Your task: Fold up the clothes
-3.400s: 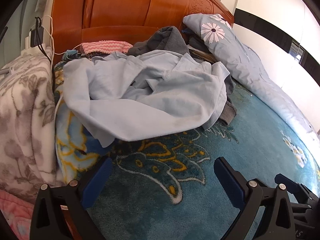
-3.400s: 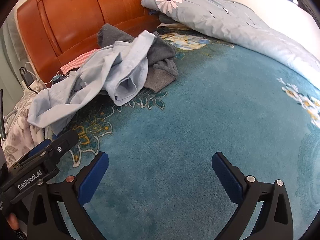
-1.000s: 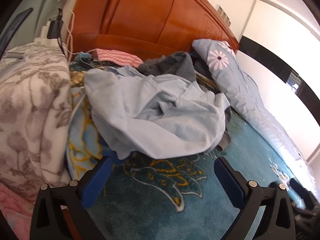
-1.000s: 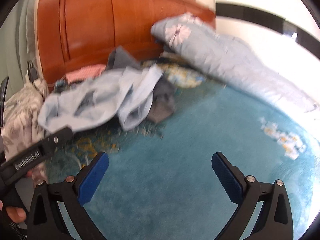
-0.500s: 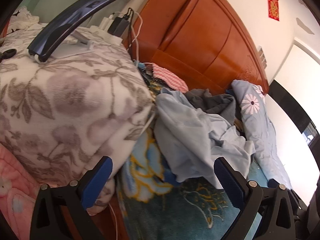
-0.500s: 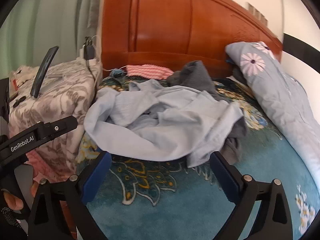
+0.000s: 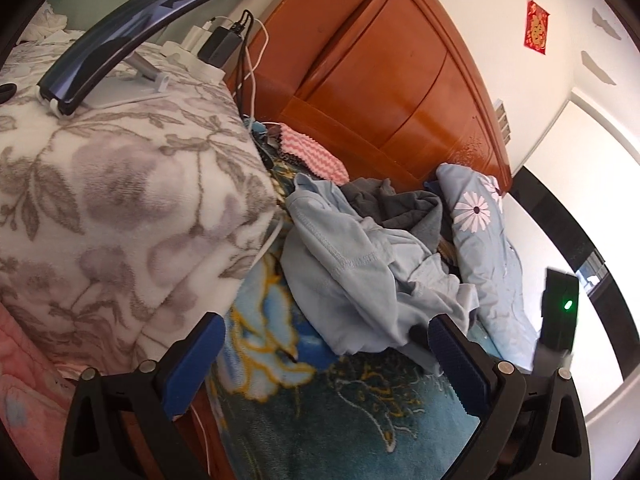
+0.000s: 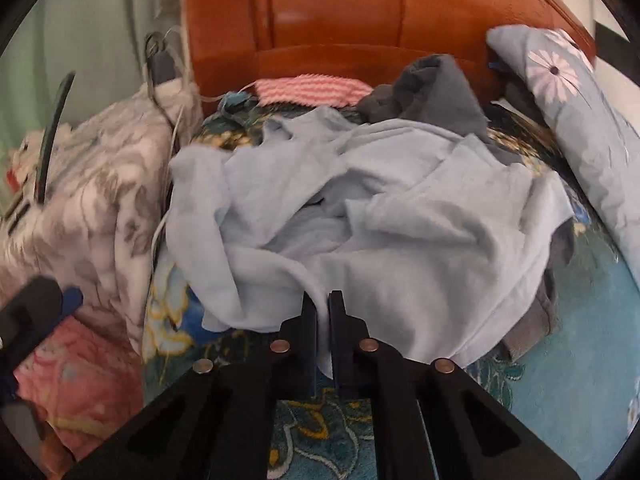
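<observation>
A crumpled light blue garment lies in a heap on the teal patterned bedspread, near the headboard. A dark grey garment sits partly under it, toward the back. My right gripper is shut on the front edge of the light blue garment, with cloth pinched between its jaws. In the left wrist view the same light blue garment and grey garment lie ahead. My left gripper is open over the bed's left edge, just short of the heap, holding nothing.
The orange wooden headboard stands behind the pile. A floral blue pillow lies to the right. On the left, a grey-and-white floral blanket covers a stand with a phone and chargers with cables. A pink striped cloth lies by the headboard.
My right gripper has moved forward to the heap and shut on the light blue garment's front edge. My left gripper has swung left toward the bed's edge and stays open.
</observation>
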### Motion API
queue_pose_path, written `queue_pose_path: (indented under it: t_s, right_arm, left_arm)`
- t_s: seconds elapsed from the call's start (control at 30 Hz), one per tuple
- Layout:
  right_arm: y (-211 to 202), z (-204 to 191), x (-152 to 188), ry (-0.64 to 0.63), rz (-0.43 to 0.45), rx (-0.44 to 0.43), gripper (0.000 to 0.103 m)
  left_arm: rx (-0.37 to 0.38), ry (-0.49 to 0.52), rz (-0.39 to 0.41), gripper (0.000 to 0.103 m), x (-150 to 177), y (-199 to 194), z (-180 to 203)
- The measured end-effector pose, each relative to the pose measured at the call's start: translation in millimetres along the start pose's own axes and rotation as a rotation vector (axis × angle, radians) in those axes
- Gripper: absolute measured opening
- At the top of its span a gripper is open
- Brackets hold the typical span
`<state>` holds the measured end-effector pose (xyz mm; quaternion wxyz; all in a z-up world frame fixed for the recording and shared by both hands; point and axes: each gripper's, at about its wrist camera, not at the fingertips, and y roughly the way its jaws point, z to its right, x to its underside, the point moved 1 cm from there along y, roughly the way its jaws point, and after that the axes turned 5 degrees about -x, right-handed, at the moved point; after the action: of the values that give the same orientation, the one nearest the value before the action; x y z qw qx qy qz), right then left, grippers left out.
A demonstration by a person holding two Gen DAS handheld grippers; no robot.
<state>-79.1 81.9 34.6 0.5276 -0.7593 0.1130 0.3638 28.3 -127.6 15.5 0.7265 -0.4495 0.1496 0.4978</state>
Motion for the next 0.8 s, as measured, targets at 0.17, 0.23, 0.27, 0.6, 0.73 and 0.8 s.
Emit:
queue_pose_path:
  t_s: [0.17, 0.23, 0.27, 0.6, 0.73, 0.8]
  right_arm:
    - [-65.1, 35.1, -8.5, 0.091, 0.107, 0.062, 0.004]
    - [-93.1, 45.8, -4.2, 0.125, 0.152, 0.079, 0.003]
    - [-107.2, 51.0, -1.8, 0.143, 0.176, 0.085, 0.003]
    - [-283.7, 125.1, 97.0, 0.388, 0.351, 0.303, 0.003]
    - [-358.6, 157.1, 145.4, 0.493, 0.413, 0.408, 0.003]
    - [-383.9, 169.6, 168.9, 0.526, 0.397, 0.481, 0.003]
  left_arm:
    - [0.072, 0.004, -0.045, 0.103, 7.1, 5.4, 8.8]
    - [0.117, -0.002, -0.084, 0.103, 11.5, 12.8, 14.2]
    - [0.141, -0.005, -0.107, 0.103, 14.0, 16.5, 16.8]
    - [0.255, 0.063, -0.251, 0.103, 47.7, 24.6, 45.7]
    - [0.310, 0.147, -0.308, 0.103, 72.7, 11.1, 75.0]
    - [0.350, 0.189, -0.347, 0.103, 90.1, 2.8, 93.8]
